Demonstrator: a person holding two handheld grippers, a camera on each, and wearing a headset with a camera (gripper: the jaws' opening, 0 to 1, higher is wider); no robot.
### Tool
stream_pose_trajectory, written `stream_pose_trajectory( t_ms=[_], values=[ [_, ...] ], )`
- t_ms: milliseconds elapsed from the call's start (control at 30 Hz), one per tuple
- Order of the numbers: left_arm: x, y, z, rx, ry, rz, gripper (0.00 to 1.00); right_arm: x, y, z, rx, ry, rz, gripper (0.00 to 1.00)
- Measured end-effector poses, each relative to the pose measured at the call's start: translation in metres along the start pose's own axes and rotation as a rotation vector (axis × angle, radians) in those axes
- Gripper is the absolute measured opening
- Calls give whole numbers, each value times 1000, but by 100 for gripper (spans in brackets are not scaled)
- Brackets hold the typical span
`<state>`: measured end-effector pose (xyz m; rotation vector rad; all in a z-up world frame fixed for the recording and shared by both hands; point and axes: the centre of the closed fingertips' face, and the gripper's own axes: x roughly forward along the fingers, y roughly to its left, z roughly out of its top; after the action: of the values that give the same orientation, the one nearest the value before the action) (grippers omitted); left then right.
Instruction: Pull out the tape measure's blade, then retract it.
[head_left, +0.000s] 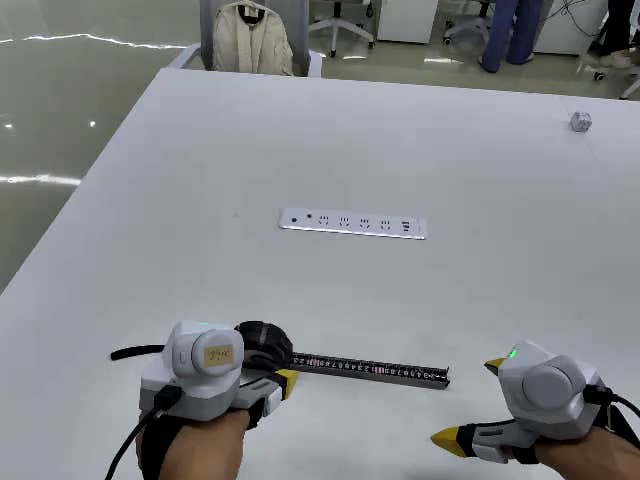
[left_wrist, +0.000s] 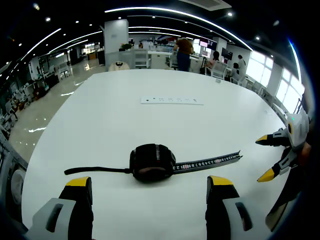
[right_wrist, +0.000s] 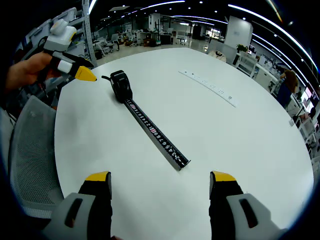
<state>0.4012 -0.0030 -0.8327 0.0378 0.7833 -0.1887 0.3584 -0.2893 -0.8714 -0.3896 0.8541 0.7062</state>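
1. While the tape measure's black case (head_left: 265, 345) sits on the white tabletop (head_left: 300, 130) close to my near edge, its blade (head_left: 370, 369) lies extended flat along the surface, running from the case toward my right.
2. The blade's end hook rests free on the tabletop with nothing touching it, and its printed scale faces up.
3. A thin black strap (left_wrist: 95, 170) trails from the other side of the case, off to my left.
4. My left tongs (left_wrist: 149, 182) are spread wide and grip nothing. In the left gripper view the case lies just ahead of the two yellow-tipped jaws, roughly centred between them, and I see no contact.
5. My right tongs (head_left: 471, 401) are also spread apart and hold nothing. They hover near the blade's free end but apart from it, and in the right gripper view the hook lies just ahead of the jaws.
6. Farther across the tabletop, a white power strip (head_left: 352, 224) lies flat, well apart from the tape measure.
7. A small grey object (head_left: 580, 122) sits near the far right edge; I cannot tell what it is.
8. Beyond the far edge stands a chair (head_left: 252, 40) with a pale garment draped over its back.
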Motion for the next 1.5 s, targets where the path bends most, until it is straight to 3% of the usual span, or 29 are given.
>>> stream_pose_trajectory(
  t_ms=[633, 833, 1500],
  values=[
    [31, -6, 1, 1, 11, 1, 88, 19, -13, 6, -105, 42, 47, 80],
    [38, -10, 2, -11, 15, -1, 87, 25, -11, 7, -164, 46, 84, 73],
    [62, -11, 11, -47, 19, -3, 83, 45, -20, -1, -364, 142, 181, 64]
  ],
)
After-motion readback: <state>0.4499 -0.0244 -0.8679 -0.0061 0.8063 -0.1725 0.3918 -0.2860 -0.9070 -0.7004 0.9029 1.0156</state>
